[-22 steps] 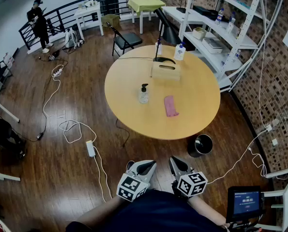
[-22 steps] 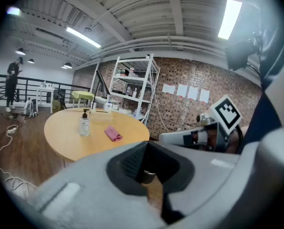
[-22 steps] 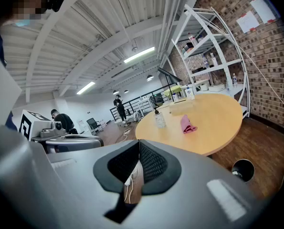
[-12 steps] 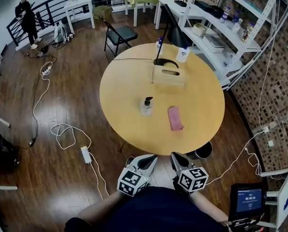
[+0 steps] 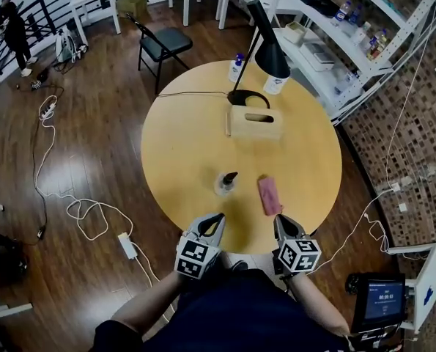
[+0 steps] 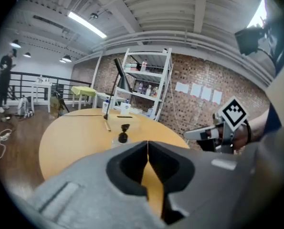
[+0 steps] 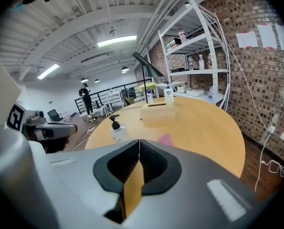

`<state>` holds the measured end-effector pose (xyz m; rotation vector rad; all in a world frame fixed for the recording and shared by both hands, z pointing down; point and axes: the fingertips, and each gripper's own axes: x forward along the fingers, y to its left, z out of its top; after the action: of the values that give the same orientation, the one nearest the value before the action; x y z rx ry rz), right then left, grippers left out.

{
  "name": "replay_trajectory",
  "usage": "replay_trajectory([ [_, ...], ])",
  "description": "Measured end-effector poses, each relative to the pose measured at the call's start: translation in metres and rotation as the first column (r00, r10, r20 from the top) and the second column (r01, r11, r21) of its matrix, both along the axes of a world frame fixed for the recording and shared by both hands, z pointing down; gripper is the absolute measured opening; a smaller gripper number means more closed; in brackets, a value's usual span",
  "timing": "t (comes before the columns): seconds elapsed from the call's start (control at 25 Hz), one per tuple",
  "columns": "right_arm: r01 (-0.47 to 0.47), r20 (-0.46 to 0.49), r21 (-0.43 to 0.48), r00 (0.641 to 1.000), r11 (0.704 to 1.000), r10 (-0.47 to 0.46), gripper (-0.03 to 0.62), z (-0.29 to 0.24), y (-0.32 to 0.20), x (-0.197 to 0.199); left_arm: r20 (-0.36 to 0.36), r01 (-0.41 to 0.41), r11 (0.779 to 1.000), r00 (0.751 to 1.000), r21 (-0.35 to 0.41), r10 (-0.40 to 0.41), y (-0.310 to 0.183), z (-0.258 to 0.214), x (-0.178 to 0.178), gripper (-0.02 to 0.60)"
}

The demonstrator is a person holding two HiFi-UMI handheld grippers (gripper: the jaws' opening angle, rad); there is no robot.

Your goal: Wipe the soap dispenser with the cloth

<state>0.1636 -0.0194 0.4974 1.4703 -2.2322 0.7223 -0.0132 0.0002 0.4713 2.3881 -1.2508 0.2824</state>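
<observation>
A clear soap dispenser (image 5: pixel 225 183) with a black pump stands on the round wooden table (image 5: pixel 181 138), near its front. It also shows in the left gripper view as the dispenser (image 6: pixel 123 134) and in the right gripper view as the dispenser (image 7: pixel 115 128). A pink cloth (image 5: pixel 269 195) lies flat just right of it, seen as a pink cloth (image 7: pixel 165 139) past the right jaws. My left gripper (image 5: pixel 216 219) and right gripper (image 5: pixel 282 222) hover at the table's near edge, both shut and empty, short of either object.
A wooden tissue box (image 5: pixel 256 122), a black desk lamp (image 5: pixel 265 50) and two bottles (image 5: pixel 236 66) stand at the table's far side. A folding chair (image 5: pixel 159 46), metal shelves (image 5: pixel 349 28), floor cables (image 5: pixel 78 211) and a person (image 5: pixel 11 26) at the railing surround the table.
The view has closed in on the table: both grippers have moved forward from over the floor to its near edge. Dispenser and cloth lie as before.
</observation>
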Motion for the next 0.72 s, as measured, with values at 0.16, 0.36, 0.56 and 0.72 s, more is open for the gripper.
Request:
replay_trajectory([
  [0.16,0.023,-0.051,-0.122,0.998,0.992,-0.029,0.015,0.084,-0.042,0.012,0.071,0.119,0.993,0.99,0.019,-0.12,-0.044,0.022,-0.032,0.008],
  [0.36,0.081,-0.167,-0.237,0.978,0.968,-0.123,0.213,0.138,-0.08,0.017,0.236,0.032,0.999,0.971,-0.032,-0.024,-0.07,0.063,-0.016,0.294],
  [0.56,0.003,-0.245,-0.298,0.966,0.954,-0.079,0.238,0.181,-0.104,0.038,0.347,-0.038,0.996,0.936,-0.079,0.063,-0.097,0.098,0.005,0.33],
  [0.72,0.052,-0.277,-0.295,0.951,0.954,-0.137,0.229,0.187,-0.111,0.028,0.405,-0.077,0.993,0.908,-0.085,0.105,-0.114,0.112,0.015,0.337],
])
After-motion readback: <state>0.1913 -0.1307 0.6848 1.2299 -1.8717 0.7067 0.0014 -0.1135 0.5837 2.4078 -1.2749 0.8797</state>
